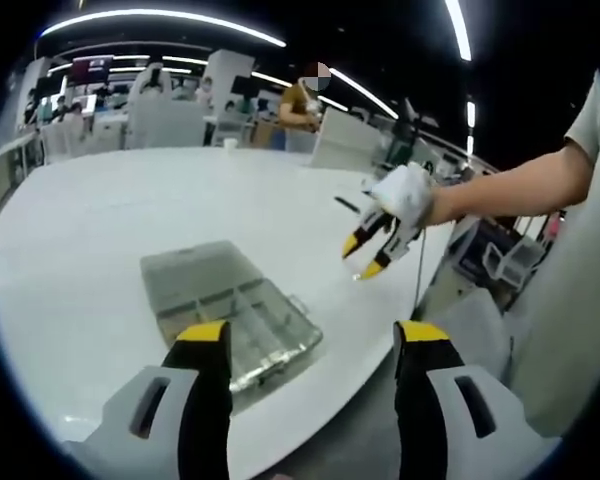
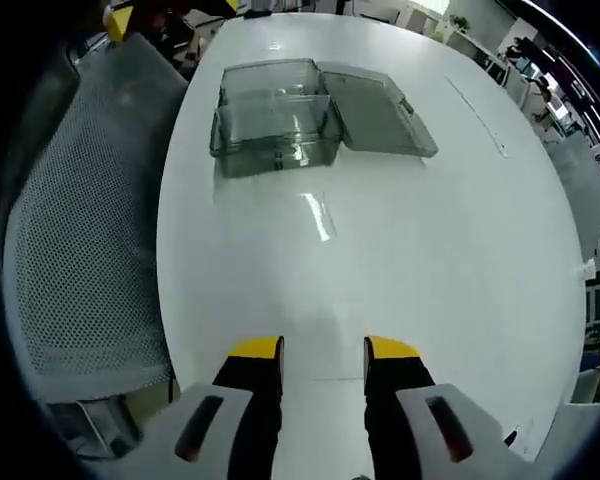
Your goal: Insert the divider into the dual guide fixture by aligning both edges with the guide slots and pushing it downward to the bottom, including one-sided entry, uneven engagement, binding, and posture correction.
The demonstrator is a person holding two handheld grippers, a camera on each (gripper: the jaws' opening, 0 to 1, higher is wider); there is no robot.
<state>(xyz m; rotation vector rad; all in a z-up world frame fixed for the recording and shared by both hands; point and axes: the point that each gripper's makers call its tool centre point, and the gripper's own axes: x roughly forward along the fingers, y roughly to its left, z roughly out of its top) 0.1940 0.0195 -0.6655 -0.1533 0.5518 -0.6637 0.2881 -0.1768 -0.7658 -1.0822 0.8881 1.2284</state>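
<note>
A clear plastic compartment box (image 2: pixel 275 128) stands on the white table (image 2: pixel 430 260) with its lid (image 2: pixel 378 110) laid open beside it. On the table between the box and my right gripper (image 2: pixel 322 350) lies a thin clear divider (image 2: pixel 318 216), flat. That gripper is open and holds nothing, well short of the divider. In the left gripper view the same box (image 1: pixel 235 315) sits just beyond my left gripper (image 1: pixel 312 338), whose jaws stand wide apart and empty. A gloved hand holds the right gripper (image 1: pixel 363 257) above the table edge, its yellow tips apart.
A grey mesh chair (image 2: pixel 80 250) stands against the table's edge beside the box. A small dark item (image 1: pixel 346 204) lies further out on the table. Chairs, desks and a person (image 1: pixel 302 100) are in the background. The person's arm (image 1: pixel 510 190) reaches in from the right.
</note>
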